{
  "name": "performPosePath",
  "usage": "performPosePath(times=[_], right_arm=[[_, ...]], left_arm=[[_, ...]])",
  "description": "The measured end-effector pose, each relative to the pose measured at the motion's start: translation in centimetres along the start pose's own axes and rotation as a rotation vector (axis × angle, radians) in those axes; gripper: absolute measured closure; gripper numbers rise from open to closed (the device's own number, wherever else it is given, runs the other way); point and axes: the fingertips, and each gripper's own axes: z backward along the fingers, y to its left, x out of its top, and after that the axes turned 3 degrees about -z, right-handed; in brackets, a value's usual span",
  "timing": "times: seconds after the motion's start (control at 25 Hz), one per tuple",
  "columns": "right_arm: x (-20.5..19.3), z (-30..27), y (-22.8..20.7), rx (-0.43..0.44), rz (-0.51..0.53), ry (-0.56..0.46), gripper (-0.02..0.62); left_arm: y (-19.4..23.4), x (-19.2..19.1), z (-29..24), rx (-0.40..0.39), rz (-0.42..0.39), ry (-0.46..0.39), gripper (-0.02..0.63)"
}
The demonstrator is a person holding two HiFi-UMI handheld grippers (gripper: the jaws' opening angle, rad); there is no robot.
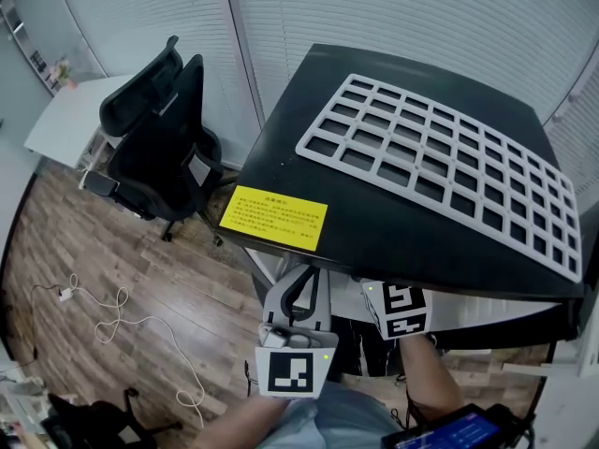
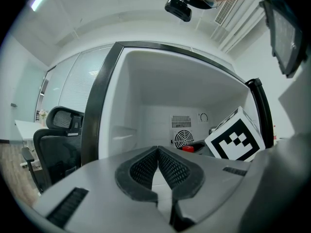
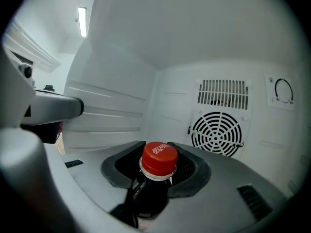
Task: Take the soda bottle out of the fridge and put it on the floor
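Upright soda bottle (image 3: 158,158), lower centre of the frame inside the fridge (image 3: 116,76): right gripper (image 3: 158,168) clamps its neck; left gripper (image 2: 159,171) closed, empty.

Black fridge top (image 1: 285,152) bearing white grid rack (image 1: 438,157) and yellow label (image 1: 273,218), wooden floor (image 1: 112,251) under office chair (image 1: 159,148)

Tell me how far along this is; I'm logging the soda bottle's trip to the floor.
Done: the fridge is open and the right tongs are inside. In hand: they flank the neck of the soda bottle; a firm grip isn't clear. Remaining: lift it out and set it on the floor.
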Motion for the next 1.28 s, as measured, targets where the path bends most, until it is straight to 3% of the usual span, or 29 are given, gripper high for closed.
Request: performPosePath(times=[0.2, 0.4, 0.6, 0.8, 1.08, 1.28], right_arm=[[1.5, 1.6, -0.7, -0.002, 0.001, 0.007, 0.454], [-0.1, 1.0, 0.6, 0.032, -0.006, 0.021, 0.468], [1.4, 3.1, -0.2, 0.037, -0.007, 0.028, 0.483], [2.2, 4.6, -0.9, 0.031, -0.005, 0.014, 0.486], [3.1, 3.9, 0.0, 0.052, -0.003, -0.023, 0.488], [4.3, 5.9, 0.9, 0.064, 0.008, -0.049, 0.488]], left_arm=[[-0.6, 2.3, 0.3, -0.003, 0.001, -0.008, 0.589], [-0.4, 0.7, 0.1, -0.01, -0.006, -0.01, 0.59], [-1.7, 2.8, 0.6, -0.017, -0.007, -0.021, 0.589], [-2.8, 4.3, 0.9, -0.014, -0.004, -0.04, 0.59], [-1.8, 3.0, 0.9, -0.009, -0.014, -0.025, 0.589], [-2.2, 4.4, 2.4, 0.009, -0.008, -0.065, 0.59]])
